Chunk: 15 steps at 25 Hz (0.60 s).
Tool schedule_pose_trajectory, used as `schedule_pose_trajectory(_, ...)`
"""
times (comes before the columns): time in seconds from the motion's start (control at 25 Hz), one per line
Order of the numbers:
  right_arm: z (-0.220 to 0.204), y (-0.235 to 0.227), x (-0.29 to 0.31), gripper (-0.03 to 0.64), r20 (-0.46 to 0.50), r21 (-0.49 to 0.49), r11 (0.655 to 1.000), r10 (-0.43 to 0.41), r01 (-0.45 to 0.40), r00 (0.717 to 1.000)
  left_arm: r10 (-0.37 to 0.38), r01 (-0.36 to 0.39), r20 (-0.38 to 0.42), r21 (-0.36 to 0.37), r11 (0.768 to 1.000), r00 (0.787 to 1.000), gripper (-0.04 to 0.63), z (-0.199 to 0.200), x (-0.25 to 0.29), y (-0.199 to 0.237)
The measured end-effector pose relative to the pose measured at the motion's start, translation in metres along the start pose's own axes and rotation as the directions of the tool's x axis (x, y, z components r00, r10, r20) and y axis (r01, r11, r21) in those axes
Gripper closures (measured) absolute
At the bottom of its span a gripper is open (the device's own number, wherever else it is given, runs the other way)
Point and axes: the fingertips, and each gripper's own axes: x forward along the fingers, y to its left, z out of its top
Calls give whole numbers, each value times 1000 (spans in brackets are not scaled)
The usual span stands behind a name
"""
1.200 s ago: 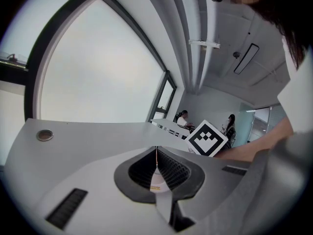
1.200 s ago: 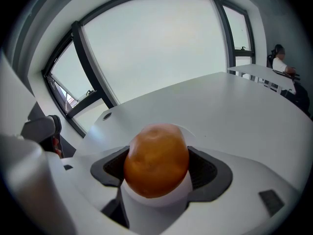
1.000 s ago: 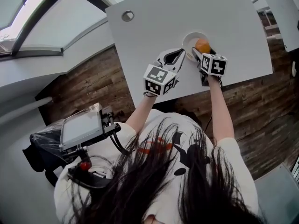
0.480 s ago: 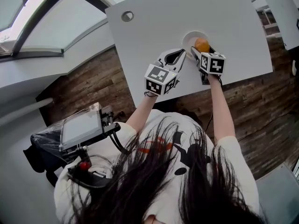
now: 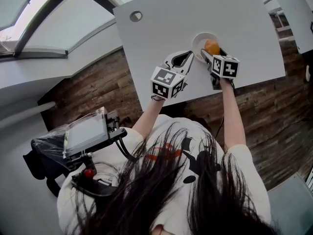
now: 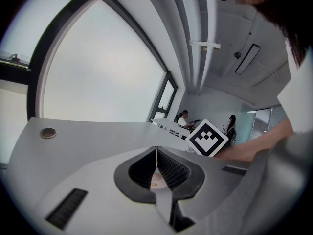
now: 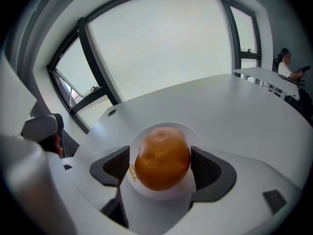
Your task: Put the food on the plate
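A round orange-brown piece of food (image 7: 162, 157) sits between the two dark pads of my right gripper (image 7: 161, 166), which is shut on it. It hangs right over a small white plate (image 7: 161, 192). In the head view the food (image 5: 212, 47) and the plate (image 5: 200, 39) lie near the table's front edge, with my right gripper (image 5: 211, 53) reaching in from the near side. Just left of the plate my left gripper (image 5: 189, 57) is shut on nothing, its ribbed pads (image 6: 168, 166) pressed together.
The white table (image 5: 161, 38) has a round cable hole (image 5: 136, 16) at its far left corner. Its front edge runs just behind both grippers, over a wooden floor (image 5: 98, 87). Beyond it are large windows (image 7: 161, 38) and another table with seated people (image 6: 185, 119).
Almost nothing has changed: my right gripper has stayed over the plate with the food in it, and the left gripper has kept still.
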Motion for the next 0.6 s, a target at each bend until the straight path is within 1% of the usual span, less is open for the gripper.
schedule_pose_trajectory(0.2, 8, 3, -16, 245, 54, 25, 1000, -11, 9, 998, 2, -2, 4, 0, 1000, 1000, 589, 2, -1, 1)
schedule_pose_trajectory(0.36, 19, 10, -32, 245, 108, 49, 999, 2, -8, 994, 3, -3, 7, 0, 1000, 1000, 589, 4, -2, 2)
schedule_pose_trajectory(0.52, 33, 17, -46, 247, 173, 50, 999, 0, -9, 985, 4, -4, 17, 4, 1000, 1000, 589, 9, 0, 4)
schedule_pose_trajectory(0.6, 33, 23, -57, 247, 199, 48, 999, 2, -12, 980, 2, -2, 25, 6, 1000, 1000, 589, 11, -2, 0)
